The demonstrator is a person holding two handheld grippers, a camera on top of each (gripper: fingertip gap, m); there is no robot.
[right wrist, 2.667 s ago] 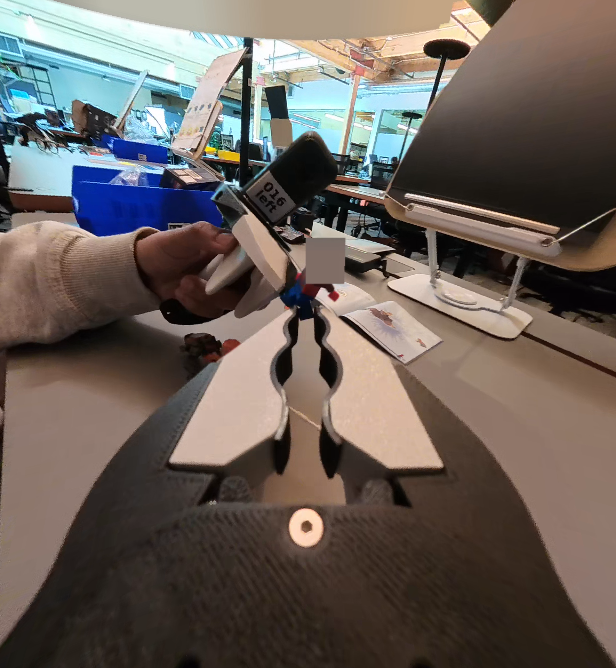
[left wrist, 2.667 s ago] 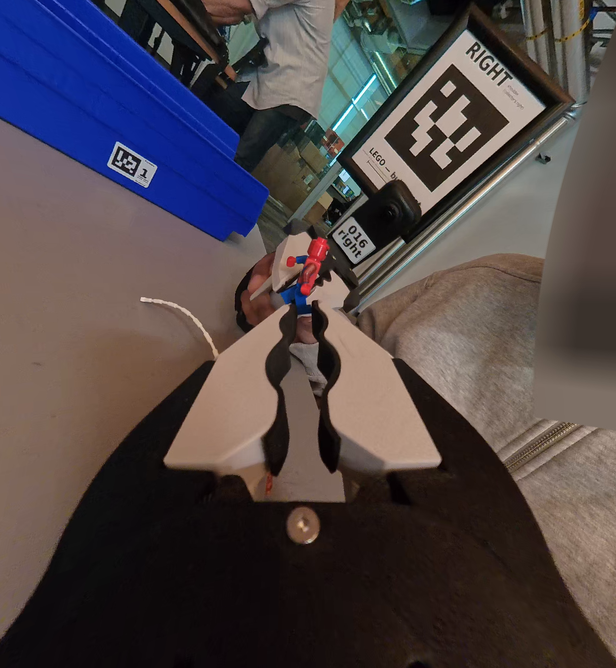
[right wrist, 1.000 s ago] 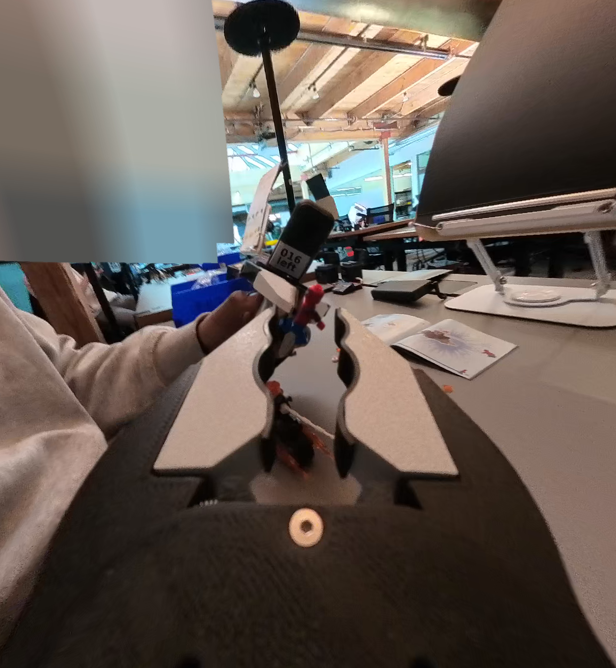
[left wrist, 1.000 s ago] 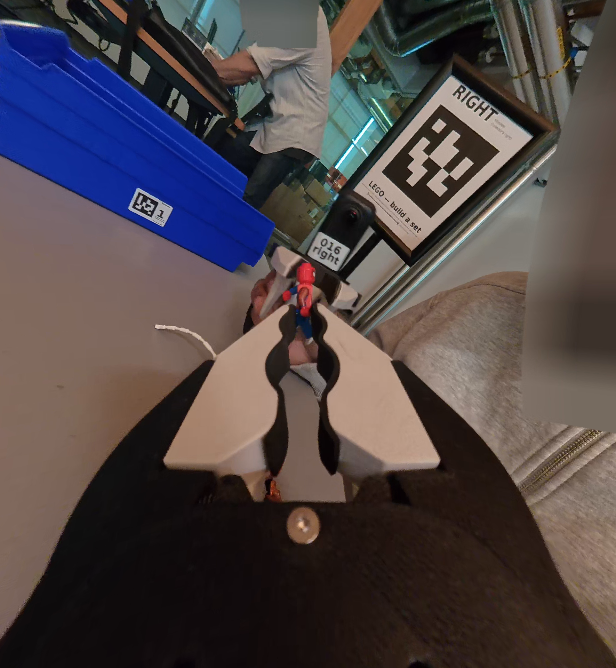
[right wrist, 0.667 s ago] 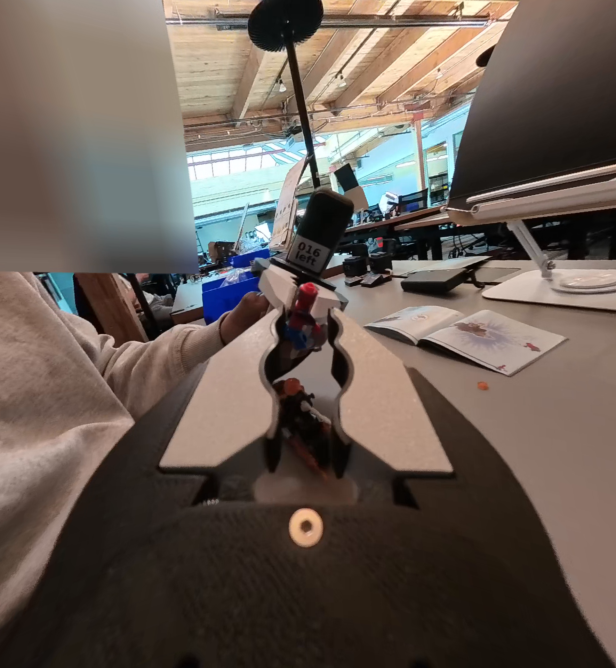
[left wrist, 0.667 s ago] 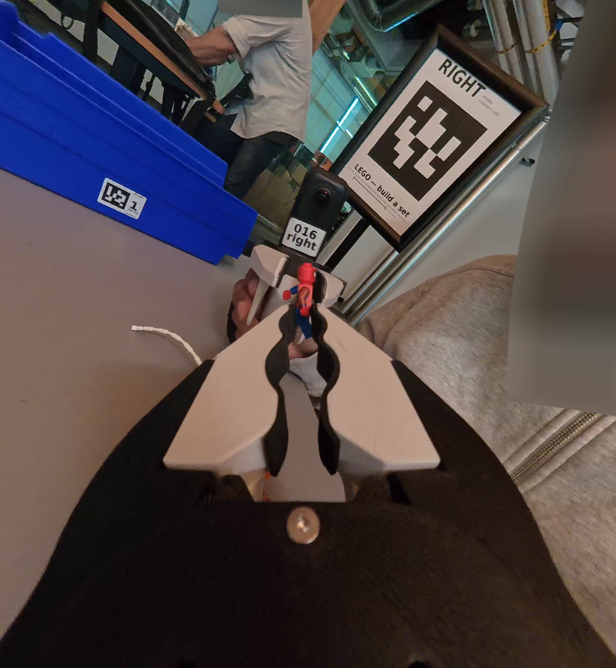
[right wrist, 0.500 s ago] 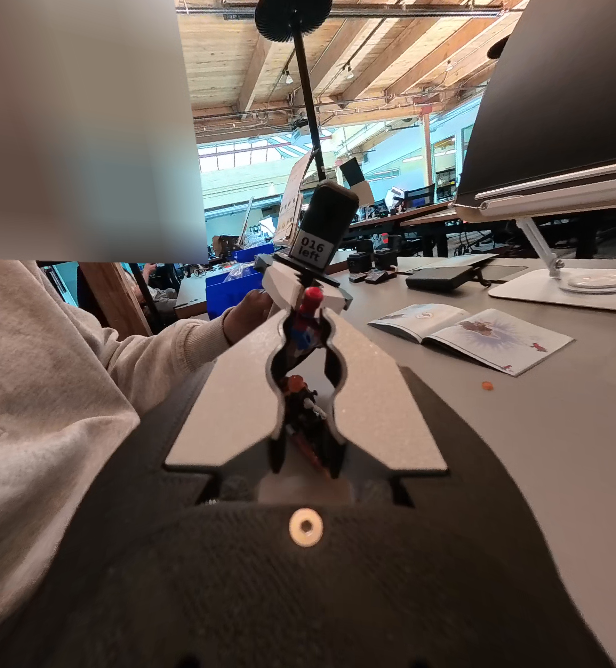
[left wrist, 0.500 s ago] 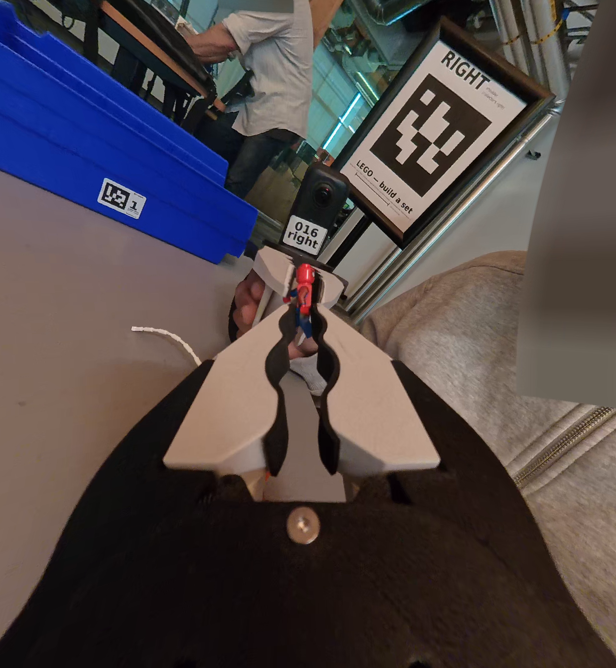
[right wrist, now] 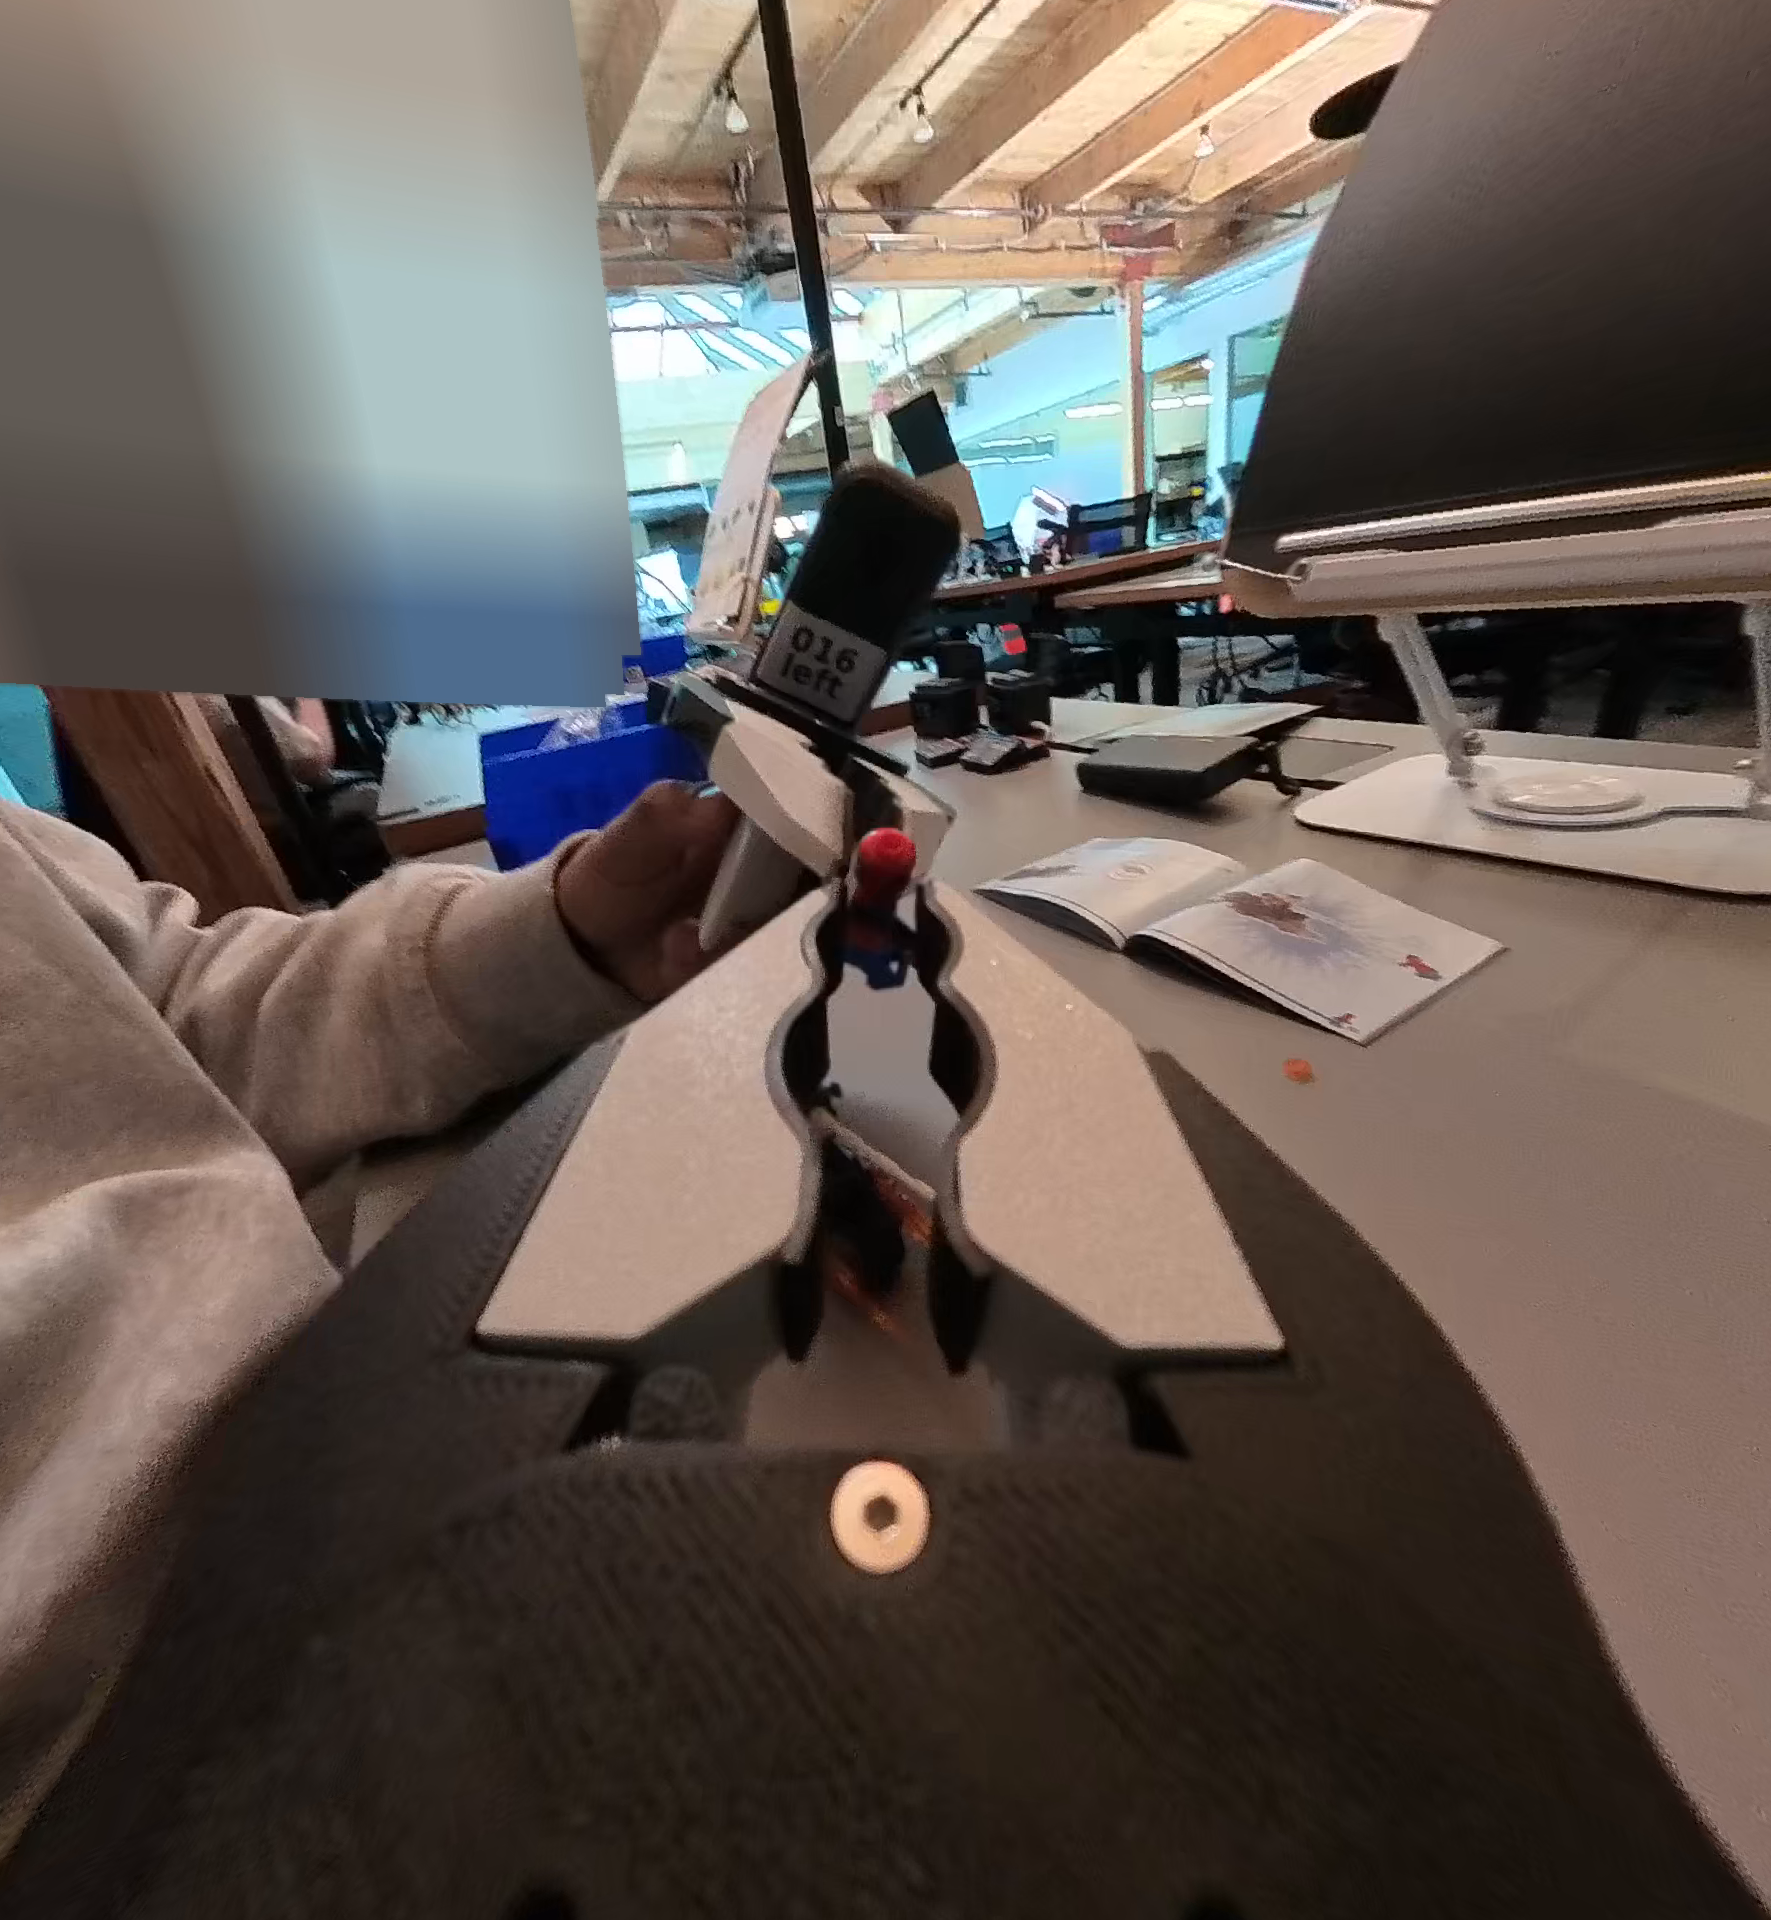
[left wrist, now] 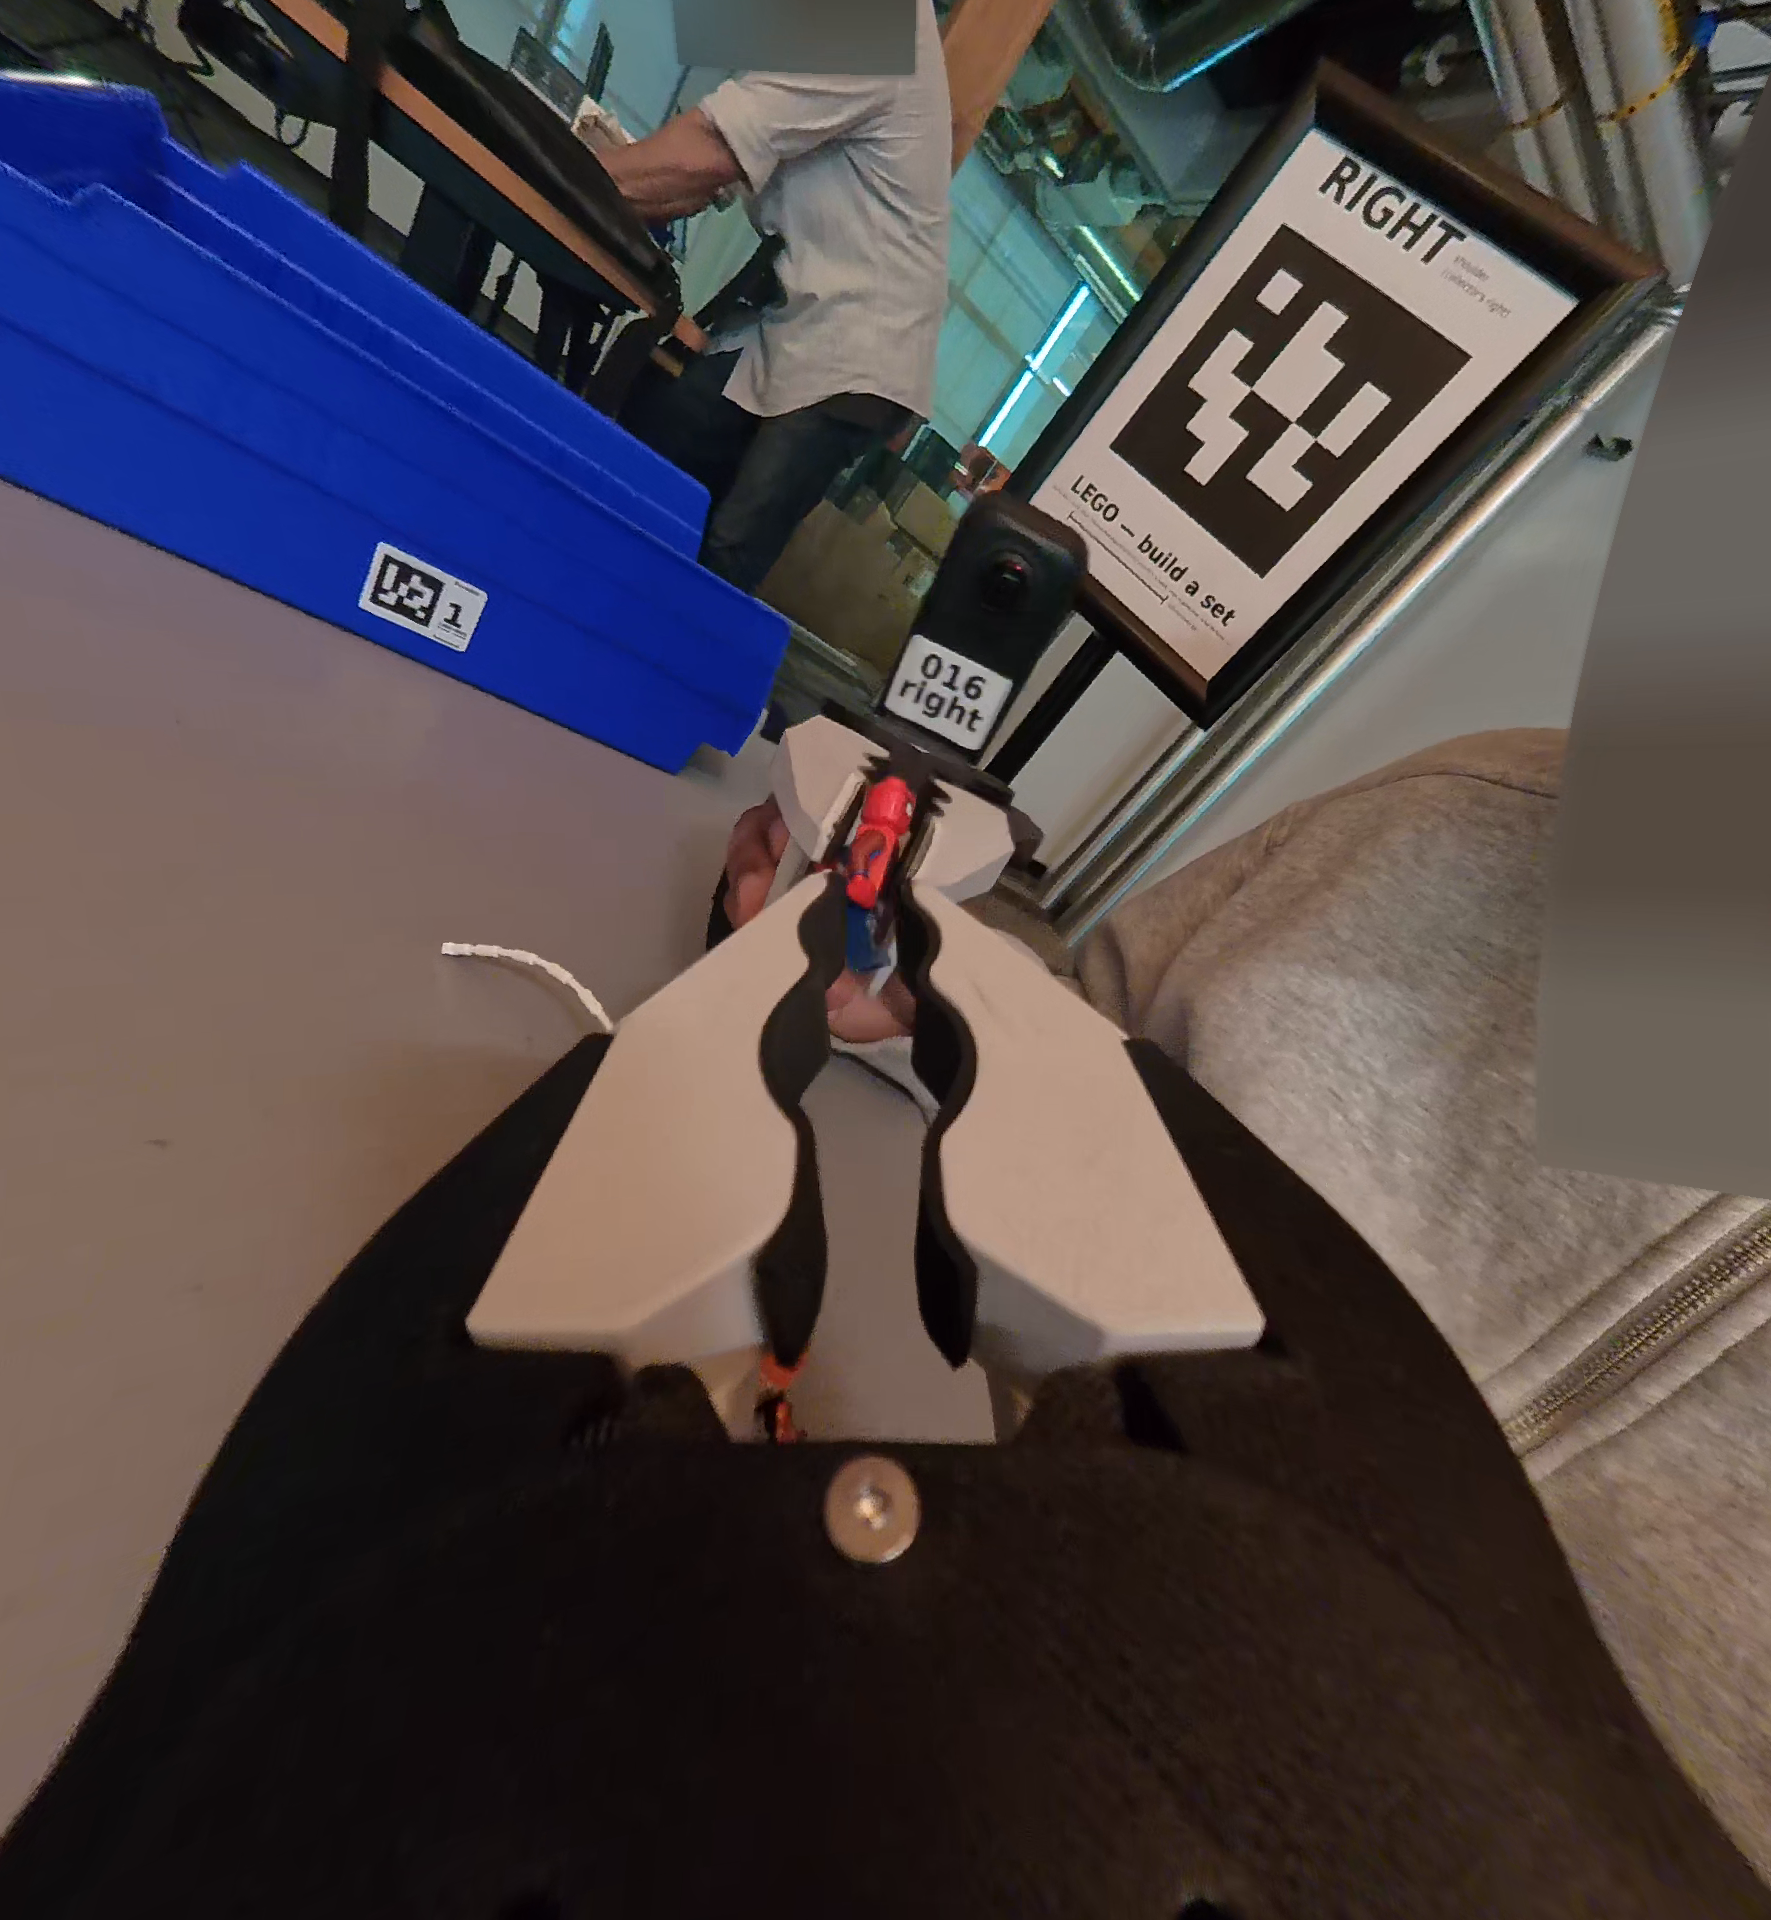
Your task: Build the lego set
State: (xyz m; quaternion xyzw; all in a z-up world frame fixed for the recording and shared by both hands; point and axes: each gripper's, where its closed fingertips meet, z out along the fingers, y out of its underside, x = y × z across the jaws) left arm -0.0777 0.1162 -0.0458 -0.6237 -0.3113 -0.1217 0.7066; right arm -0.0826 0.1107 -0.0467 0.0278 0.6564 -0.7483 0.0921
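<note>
I work over the grey table (right wrist: 1483, 1195), where the open booklet (right wrist: 1245, 925) lies far right and the blue bin (left wrist: 268, 416) sits far left, with a white cord (left wrist: 528, 966) on the surface near it. My left gripper (left wrist: 865, 914) and my right gripper (right wrist: 876, 920) meet tip to tip above the table, and compared with a second ago the right one has gone from wide apart to narrow around the little red and blue figure (right wrist: 876, 914). Now both pairs of fingers pinch it: the left looks closed on its blue legs, the right on its body, with the red head poking out above. In my judgement this is a two-handed press or a handover, so the figure is close to finished. A dark and orange built piece (right wrist: 865, 1205) rests on the table below the right fingers, apart from the figure, probably waiting for it.
</note>
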